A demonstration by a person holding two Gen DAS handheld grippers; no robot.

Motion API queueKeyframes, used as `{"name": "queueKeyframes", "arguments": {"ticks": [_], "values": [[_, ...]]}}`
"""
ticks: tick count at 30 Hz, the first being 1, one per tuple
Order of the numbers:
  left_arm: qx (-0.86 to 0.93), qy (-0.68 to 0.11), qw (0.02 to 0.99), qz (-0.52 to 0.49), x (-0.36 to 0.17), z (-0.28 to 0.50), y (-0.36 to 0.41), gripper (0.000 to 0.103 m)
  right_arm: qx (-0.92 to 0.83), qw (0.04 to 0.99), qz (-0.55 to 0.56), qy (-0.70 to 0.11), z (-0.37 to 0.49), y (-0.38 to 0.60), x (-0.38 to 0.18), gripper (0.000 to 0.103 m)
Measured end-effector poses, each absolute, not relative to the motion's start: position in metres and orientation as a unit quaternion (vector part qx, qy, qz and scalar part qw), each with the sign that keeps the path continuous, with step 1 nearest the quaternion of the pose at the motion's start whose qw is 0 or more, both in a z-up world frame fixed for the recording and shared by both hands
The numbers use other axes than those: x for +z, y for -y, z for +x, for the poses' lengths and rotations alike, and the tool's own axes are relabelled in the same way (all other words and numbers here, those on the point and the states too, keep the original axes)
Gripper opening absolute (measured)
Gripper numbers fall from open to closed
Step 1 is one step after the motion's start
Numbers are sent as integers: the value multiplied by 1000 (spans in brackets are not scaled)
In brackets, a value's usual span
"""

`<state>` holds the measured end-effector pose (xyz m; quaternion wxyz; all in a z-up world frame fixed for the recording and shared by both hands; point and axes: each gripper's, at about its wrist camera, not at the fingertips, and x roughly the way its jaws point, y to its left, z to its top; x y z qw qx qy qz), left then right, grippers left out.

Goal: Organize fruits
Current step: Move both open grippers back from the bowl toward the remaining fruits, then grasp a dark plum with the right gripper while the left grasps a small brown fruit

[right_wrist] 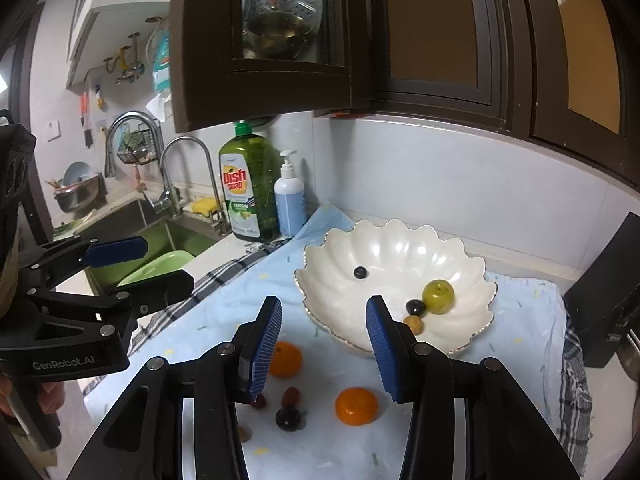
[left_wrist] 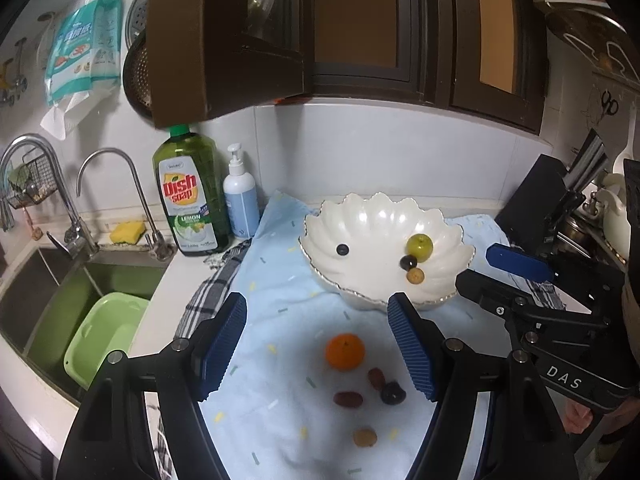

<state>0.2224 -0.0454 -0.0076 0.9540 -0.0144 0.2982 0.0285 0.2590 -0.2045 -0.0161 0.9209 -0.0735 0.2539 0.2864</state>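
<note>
In the left wrist view, the left gripper (left_wrist: 318, 344) hangs with its jaws apart and nothing between the pads, above the light blue towel (left_wrist: 280, 280). The white shell-shaped bowl (left_wrist: 360, 224) is the landmark: inside it lie a green apple (left_wrist: 419, 247), a blueberry (left_wrist: 342, 249), a dark grape (left_wrist: 408, 263) and a small brown fruit (left_wrist: 415, 276). In front of the bowl, on the towel, lie an orange (left_wrist: 345, 352), two red dates (left_wrist: 362, 388), a dark plum (left_wrist: 392, 393) and another brown fruit (left_wrist: 365, 437). In the right wrist view, the right gripper (right_wrist: 324, 350) is also released and empty, just in front of the bowl (right_wrist: 392, 248). Here a second orange (right_wrist: 356, 406) shows on the towel, in front of the bowl.
</note>
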Motion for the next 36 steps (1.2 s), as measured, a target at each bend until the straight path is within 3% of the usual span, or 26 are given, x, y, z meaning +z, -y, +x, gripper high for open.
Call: {"name": "queueKeyframes", "arguments": {"ticks": [13,36], "values": [[32,-324,945,-3,-43,197,55,71,312,907,-86,-269,236,203,-43,45],[-16,-364,930,59,-114,179,85,59,321,865,-108,-370,239,191,-122,45]]}}
